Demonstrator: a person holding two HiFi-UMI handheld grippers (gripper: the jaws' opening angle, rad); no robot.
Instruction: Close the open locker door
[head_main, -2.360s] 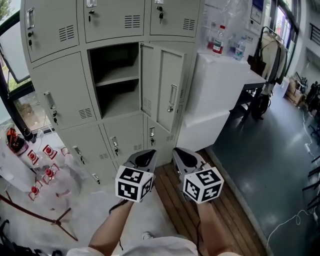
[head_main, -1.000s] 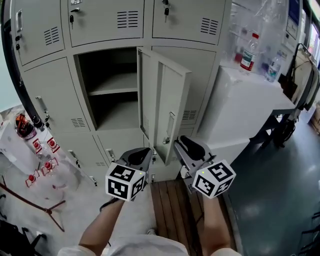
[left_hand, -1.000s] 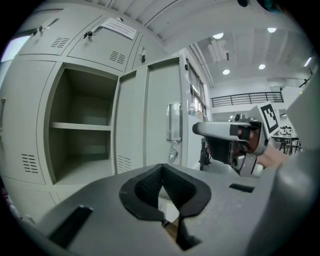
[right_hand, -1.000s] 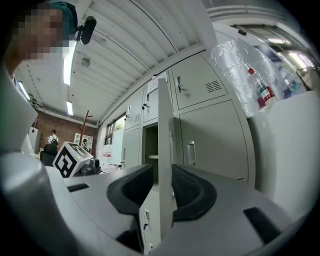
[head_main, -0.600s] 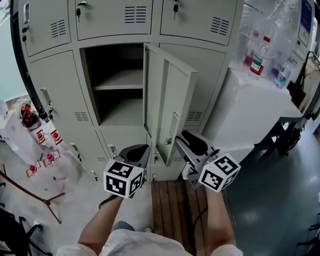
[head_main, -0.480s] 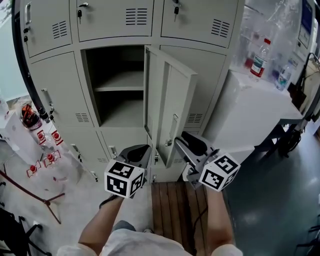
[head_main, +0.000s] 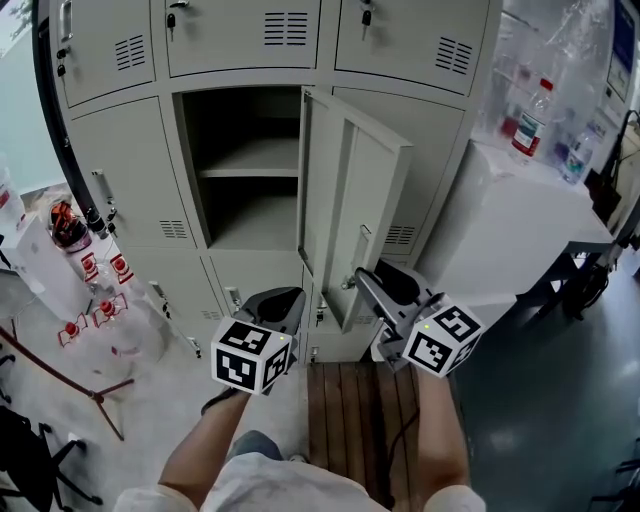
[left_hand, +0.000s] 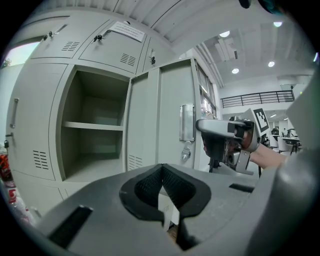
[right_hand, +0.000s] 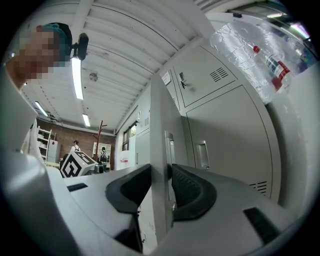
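Left gripper view catches a paper label (left_hand: 127, 31) on an upper locker, its print too small to read. Your locker door (head_main: 355, 215) stands open with its long axis upright. It is hinged at the right of its compartment, and its free edge with the handle (head_main: 358, 258) points near, toward you. Your right gripper (head_main: 372, 282) has its fingers (right_hand: 192, 192) spread wide, straddling that free edge by the handle without clearly squeezing it. Your left gripper (head_main: 283, 298) hangs left of the door, fingers pressed together on nothing.
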